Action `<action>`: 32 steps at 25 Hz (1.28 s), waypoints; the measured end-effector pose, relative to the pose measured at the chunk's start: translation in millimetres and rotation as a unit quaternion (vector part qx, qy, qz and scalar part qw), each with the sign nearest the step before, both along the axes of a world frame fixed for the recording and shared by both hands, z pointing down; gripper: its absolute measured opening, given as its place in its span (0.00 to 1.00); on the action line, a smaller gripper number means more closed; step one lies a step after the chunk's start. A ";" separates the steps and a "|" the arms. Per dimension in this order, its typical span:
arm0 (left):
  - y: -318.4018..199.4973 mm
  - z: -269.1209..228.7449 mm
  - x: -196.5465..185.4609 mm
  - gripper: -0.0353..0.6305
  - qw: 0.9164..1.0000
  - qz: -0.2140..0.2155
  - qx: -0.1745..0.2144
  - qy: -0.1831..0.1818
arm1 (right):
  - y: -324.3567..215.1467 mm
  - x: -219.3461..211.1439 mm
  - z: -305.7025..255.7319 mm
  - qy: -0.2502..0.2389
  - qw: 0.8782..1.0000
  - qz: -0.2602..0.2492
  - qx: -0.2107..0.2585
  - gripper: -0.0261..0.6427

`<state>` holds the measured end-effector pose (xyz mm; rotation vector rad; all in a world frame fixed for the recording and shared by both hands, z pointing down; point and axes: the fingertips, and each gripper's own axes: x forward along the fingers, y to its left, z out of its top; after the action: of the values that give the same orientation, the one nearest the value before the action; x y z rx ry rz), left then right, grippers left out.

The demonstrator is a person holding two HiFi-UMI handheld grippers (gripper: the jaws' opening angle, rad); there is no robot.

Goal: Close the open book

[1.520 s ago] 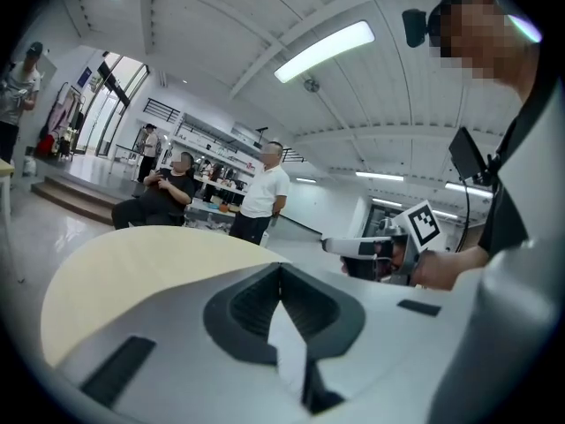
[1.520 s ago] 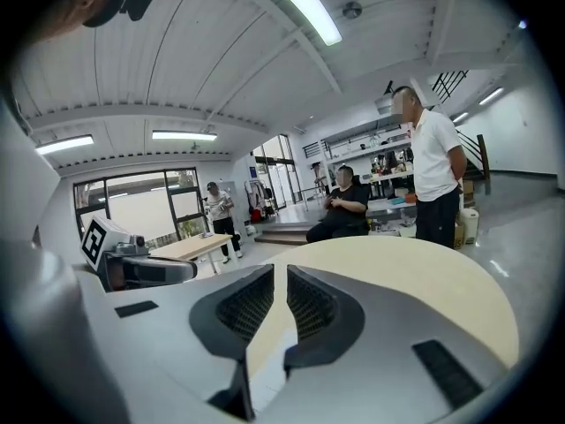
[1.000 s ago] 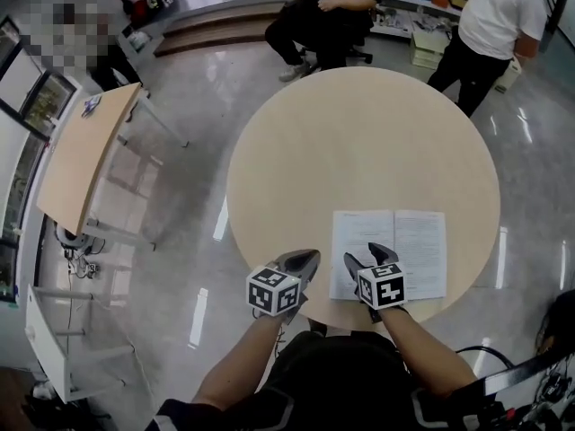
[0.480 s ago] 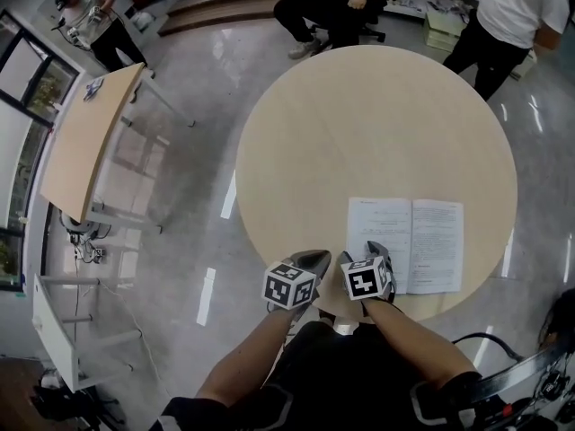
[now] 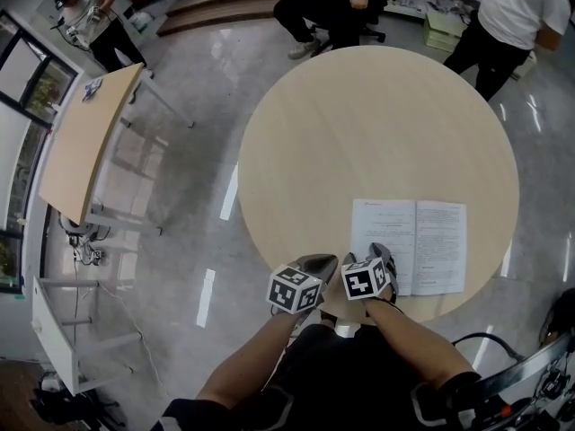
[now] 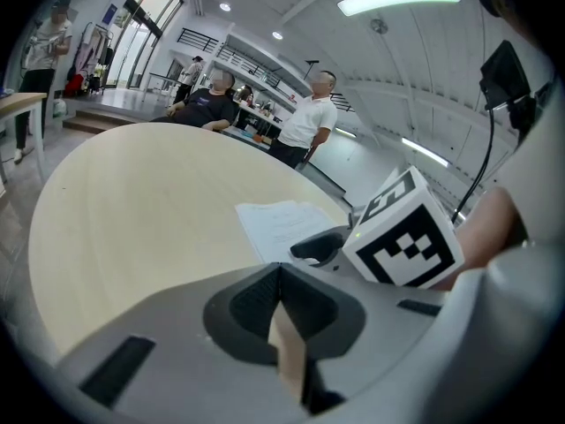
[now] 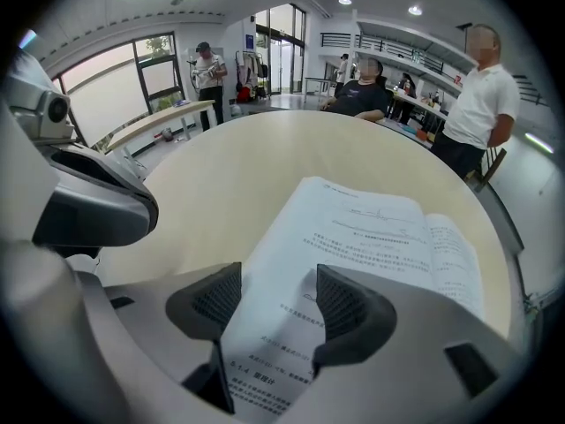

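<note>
Book (image 5: 411,245) lies open on the table (image 5: 377,124) under our right claw (image 5: 381,253), whose jaws have just been opening, the left page between them unpressed; our left claw (image 5: 325,262) alongside is clenched empty. We are lining up the grasp: next, we pinch that page edge and fold it across.

Book (image 5: 422,241) on table (image 5: 359,124), near edge

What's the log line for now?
book: open on table; right claw: just opened, above left page, gripping nothing; left claw: shut, empty

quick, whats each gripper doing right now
left gripper: jaws closed, empty
right gripper: jaws just opened wide, poised over the book, gripping nothing
</note>
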<state>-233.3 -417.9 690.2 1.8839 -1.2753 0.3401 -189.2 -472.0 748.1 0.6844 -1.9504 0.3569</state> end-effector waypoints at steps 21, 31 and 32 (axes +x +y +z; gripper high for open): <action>3.5 -2.1 12.8 0.04 1.000 0.010 0.011 0.025 | -1.3 21.6 -2.9 -0.010 0.999 0.052 -0.008 0.18; -5.5 -3.8 18.4 0.04 0.999 0.015 0.024 0.032 | -9.9 32.9 -23.2 -0.084 0.986 0.137 -0.042 0.09; -7.0 -4.3 17.7 0.04 0.999 0.015 0.025 0.033 | -10.3 31.1 -27.7 -0.096 0.983 0.147 -0.048 0.09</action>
<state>-215.6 -424.9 685.9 1.9426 -1.2239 0.2612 -158.0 -482.3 720.4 0.9054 -1.9993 0.7177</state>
